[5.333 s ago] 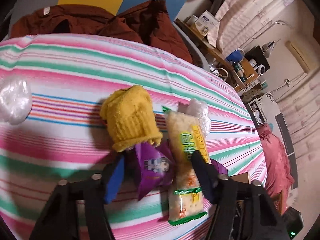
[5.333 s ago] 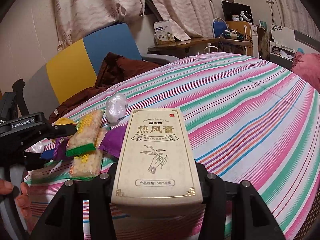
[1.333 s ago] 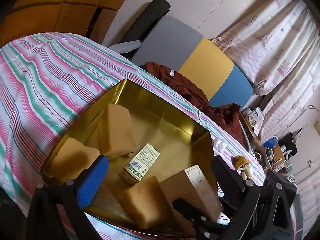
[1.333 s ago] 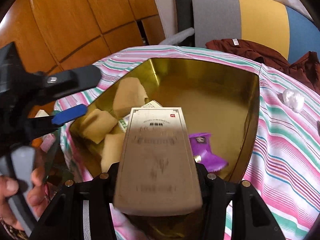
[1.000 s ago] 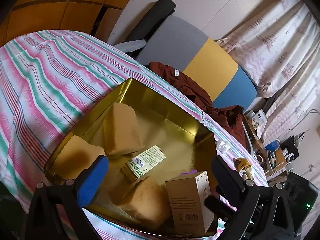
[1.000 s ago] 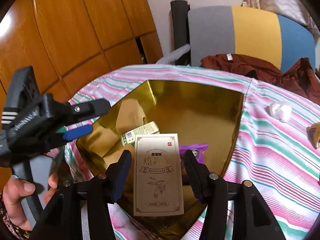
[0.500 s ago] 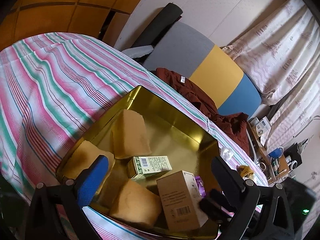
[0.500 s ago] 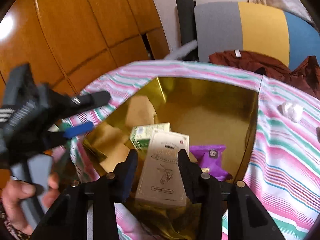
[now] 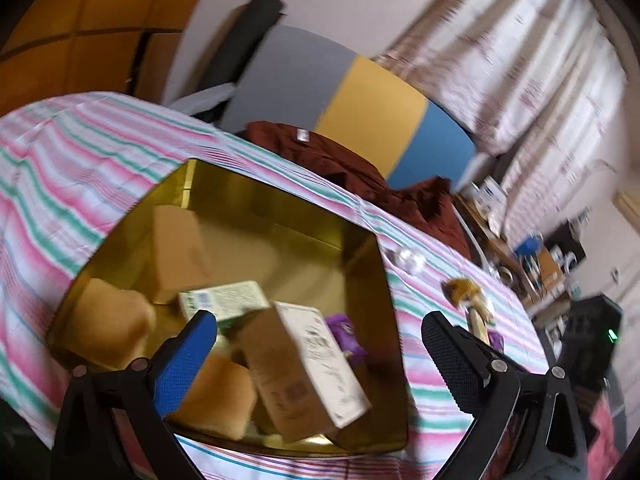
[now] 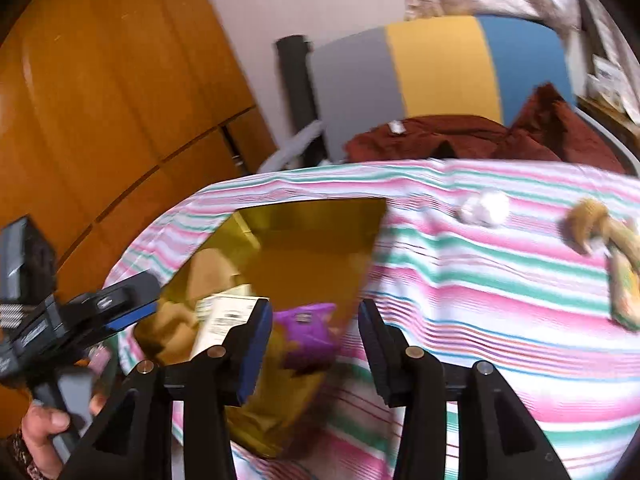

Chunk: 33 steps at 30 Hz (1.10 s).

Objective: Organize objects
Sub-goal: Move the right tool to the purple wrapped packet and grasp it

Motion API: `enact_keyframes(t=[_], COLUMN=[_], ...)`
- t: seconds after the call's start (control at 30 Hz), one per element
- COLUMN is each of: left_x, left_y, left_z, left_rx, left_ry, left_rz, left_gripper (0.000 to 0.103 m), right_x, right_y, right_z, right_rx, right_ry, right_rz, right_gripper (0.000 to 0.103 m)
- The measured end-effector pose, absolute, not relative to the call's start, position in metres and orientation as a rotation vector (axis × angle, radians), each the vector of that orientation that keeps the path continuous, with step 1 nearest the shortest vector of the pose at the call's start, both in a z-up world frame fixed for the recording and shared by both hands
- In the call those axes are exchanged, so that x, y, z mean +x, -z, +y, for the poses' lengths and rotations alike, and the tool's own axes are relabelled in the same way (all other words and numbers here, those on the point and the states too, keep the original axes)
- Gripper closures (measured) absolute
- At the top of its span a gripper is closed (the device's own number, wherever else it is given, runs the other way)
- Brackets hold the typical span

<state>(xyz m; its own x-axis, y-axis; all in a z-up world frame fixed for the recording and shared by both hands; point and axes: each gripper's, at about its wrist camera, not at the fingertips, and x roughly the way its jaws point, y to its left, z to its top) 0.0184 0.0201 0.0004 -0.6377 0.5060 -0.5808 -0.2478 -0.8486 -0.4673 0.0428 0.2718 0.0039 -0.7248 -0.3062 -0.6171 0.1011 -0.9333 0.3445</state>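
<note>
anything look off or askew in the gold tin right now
The tall beige carton lies tilted in the gold tin, propped on the other boxes rather than flat. Snack packets are outside on the striped tablecloth.

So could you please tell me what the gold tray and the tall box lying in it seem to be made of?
The tray looks like thin metal with a glossy gold finish: its inner walls mirror the things inside. The tall box looks like matte printed cardboard, with flat faces, crisp folded edges and a barcode-like patch; blur leaves the finer finish open.
</note>
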Motion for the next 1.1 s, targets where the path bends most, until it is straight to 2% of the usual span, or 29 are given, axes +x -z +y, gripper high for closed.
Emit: enact_keyframes(t=[0.5,0.73,0.83,0.97,1.1], left_x=[0.051,0.062,0.065,0.068,0.072], left_y=[0.004,0.003,0.003,0.004,0.008], left_z=[0.093,0.125,0.139,0.158,0.174], left_rx=[-1.031,-1.025,-1.024,-1.033,-1.05], left_ry=[-2.246,-2.194,-2.186,-2.186,-2.214], left_rz=[-0.249,-0.162,-0.117,-0.034,0.075], left_gripper=[0.0,0.0,0.0,0.0,0.0], right_x=[0.083,0.115,0.127,0.134,0.133], right_y=[0.05,0.064,0.065,0.065,0.063], right_z=[0.39,0.457,0.478,0.503,0.527], right_rx=[1.279,1.292,1.269,1.265,1.239], right_ry=[2.877,2.987,3.046,3.125,3.189], right_rz=[-0.624,-0.871,-0.918,-0.963,-1.026], right_gripper=[0.058,0.058,0.058,0.051,0.036])
